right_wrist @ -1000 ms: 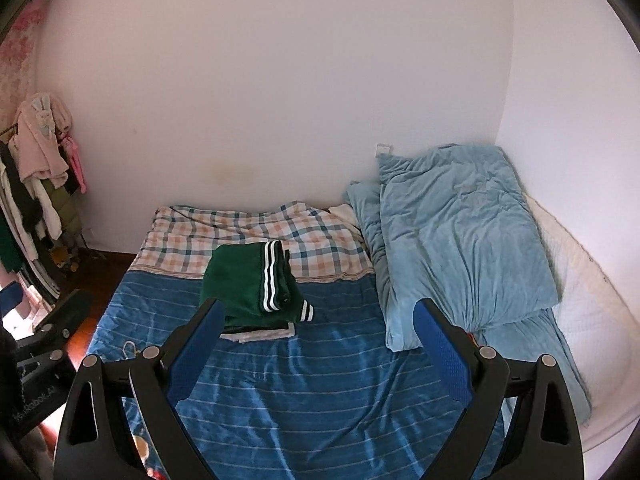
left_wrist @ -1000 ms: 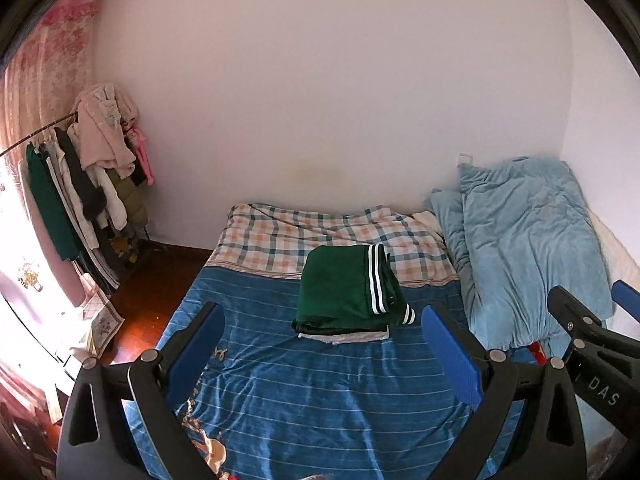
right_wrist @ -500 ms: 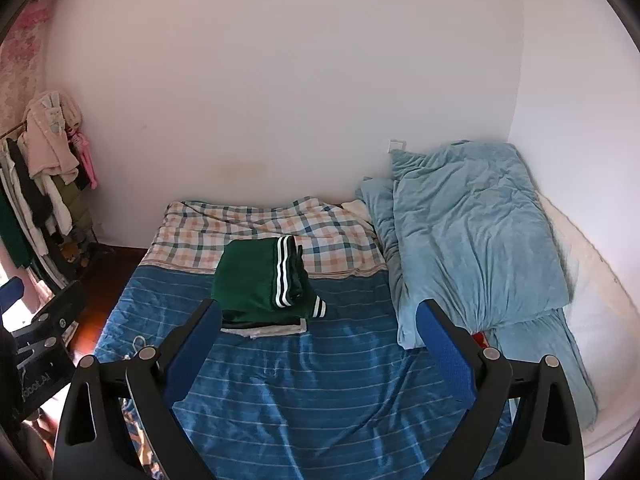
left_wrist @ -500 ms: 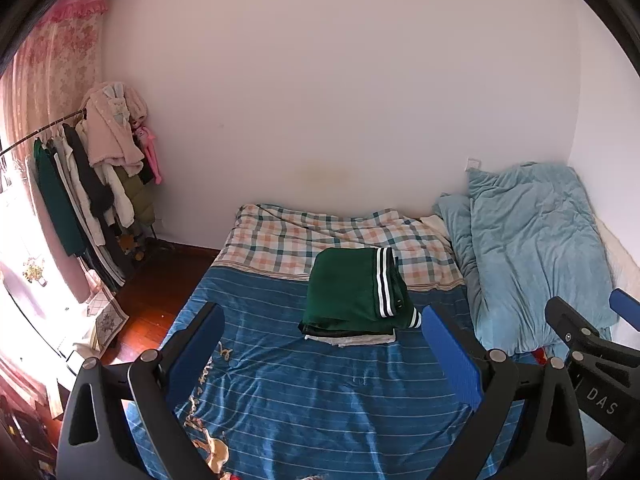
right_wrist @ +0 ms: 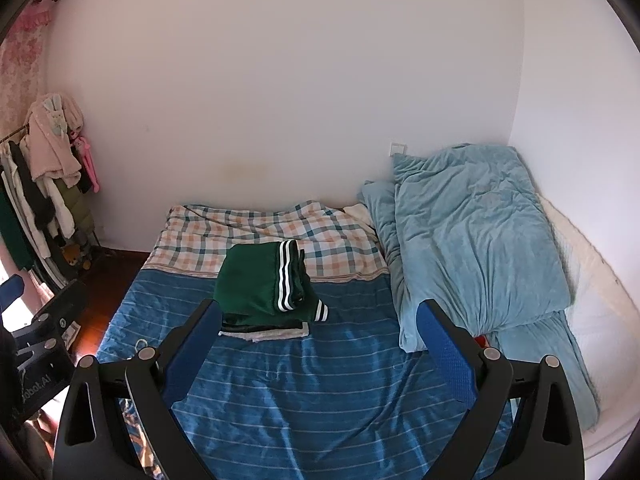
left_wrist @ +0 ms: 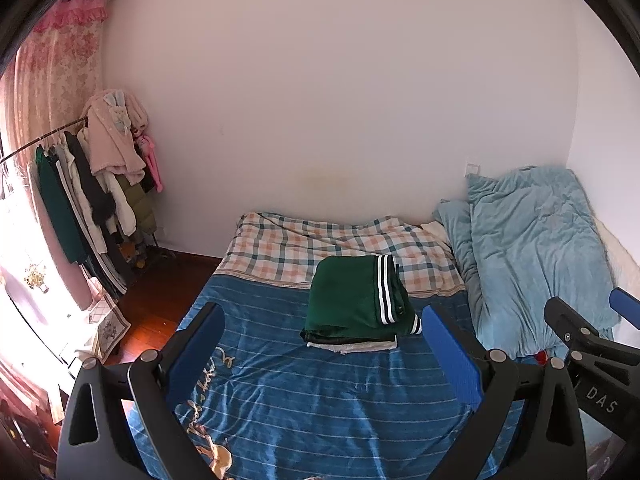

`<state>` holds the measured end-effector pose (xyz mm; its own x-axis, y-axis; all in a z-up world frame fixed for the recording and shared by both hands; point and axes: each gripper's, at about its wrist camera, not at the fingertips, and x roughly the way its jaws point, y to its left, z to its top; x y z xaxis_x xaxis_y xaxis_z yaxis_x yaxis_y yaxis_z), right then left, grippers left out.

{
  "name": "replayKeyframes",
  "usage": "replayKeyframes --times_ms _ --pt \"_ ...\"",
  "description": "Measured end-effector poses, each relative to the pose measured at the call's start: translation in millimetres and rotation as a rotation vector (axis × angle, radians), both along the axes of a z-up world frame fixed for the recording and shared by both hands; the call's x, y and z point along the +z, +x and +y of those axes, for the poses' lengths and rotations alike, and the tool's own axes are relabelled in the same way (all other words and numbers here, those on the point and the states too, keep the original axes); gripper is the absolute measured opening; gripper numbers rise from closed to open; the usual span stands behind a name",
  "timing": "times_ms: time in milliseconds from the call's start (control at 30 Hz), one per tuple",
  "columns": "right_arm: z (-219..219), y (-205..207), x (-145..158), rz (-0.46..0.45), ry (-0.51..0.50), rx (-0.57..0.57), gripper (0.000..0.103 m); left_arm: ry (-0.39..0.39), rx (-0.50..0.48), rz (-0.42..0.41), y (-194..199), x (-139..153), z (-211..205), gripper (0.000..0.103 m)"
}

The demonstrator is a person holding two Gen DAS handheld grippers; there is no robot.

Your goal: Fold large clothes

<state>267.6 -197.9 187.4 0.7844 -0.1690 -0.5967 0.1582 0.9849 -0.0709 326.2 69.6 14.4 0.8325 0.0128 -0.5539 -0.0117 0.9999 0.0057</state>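
Observation:
A folded green garment with white stripes (left_wrist: 352, 296) (right_wrist: 260, 286) lies on a small stack of folded clothes in the middle of the bed, with a white piece showing under it. My left gripper (left_wrist: 324, 344) hangs open above the blue striped sheet (left_wrist: 320, 400), short of the stack, nothing between its blue pads. My right gripper (right_wrist: 320, 340) is also open and empty, held back over the sheet (right_wrist: 320, 392) to the right of the stack. The right gripper's black frame (left_wrist: 592, 344) shows at the right edge of the left wrist view.
A light blue quilt (right_wrist: 472, 236) is bunched along the right side of the bed. A plaid sheet (left_wrist: 320, 244) covers the far end by the wall. A clothes rack with hanging garments (left_wrist: 88, 196) stands left over the wooden floor (left_wrist: 152, 304).
Both grippers have pulled back and tilted upward, so the bed and the folded stack sit lower in both views. Both stay open and the stack has not moved.

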Motion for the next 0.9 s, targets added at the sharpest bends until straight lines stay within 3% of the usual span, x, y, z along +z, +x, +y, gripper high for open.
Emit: replayKeyframes --times_ms 900 --pt "8 -14 4 -0.016 0.014 -0.006 0.1 0.005 0.005 -0.014 -9 9 4 0.101"
